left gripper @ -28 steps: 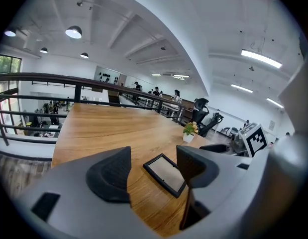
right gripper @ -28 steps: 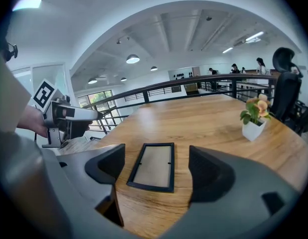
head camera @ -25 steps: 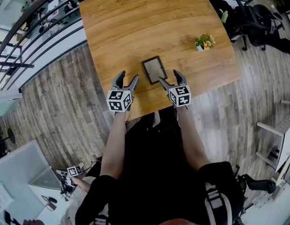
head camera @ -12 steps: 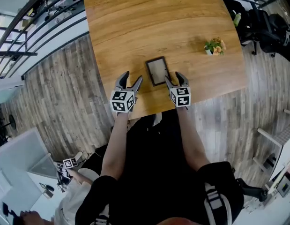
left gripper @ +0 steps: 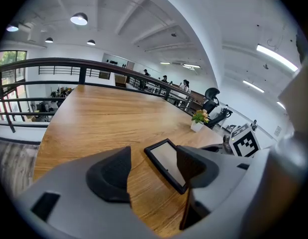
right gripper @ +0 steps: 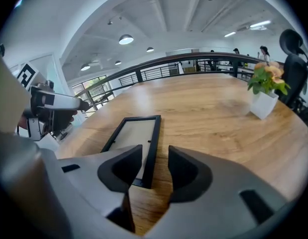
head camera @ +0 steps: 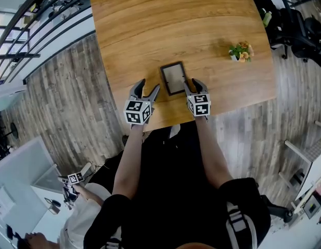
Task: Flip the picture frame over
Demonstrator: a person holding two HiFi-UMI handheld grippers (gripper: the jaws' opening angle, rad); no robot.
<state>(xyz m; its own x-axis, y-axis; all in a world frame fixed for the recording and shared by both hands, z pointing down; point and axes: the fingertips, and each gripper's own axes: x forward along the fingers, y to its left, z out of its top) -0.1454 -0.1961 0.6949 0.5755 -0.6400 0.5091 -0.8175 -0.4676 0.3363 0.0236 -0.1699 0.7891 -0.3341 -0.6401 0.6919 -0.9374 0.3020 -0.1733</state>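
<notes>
A black picture frame [head camera: 173, 78] with a pale insert lies flat on the wooden table [head camera: 165, 25], near its front edge. My left gripper [head camera: 148, 87] hovers just left of the frame, jaws wide and empty; in the left gripper view the frame [left gripper: 163, 159] sits right of the gap in my left gripper [left gripper: 151, 169]. My right gripper [head camera: 191, 84] is at the frame's near right corner. Its jaws are closing. In the right gripper view the frame's [right gripper: 135, 136] right rail runs into the gap of my right gripper [right gripper: 154, 166], with no pad pressing on it.
A small white pot with flowers [head camera: 240, 51] stands on the table's right side, also seen as the pot [right gripper: 264, 91] in the right gripper view. Black office chairs [head camera: 297, 27] stand beyond the table's right edge, a railing [head camera: 25, 30] along its left. The table's front edge is right below both grippers.
Both grippers have sunk toward the table and closed in on the frame's near end. The right jaws have narrowed a good deal; the left jaws stay wide.
</notes>
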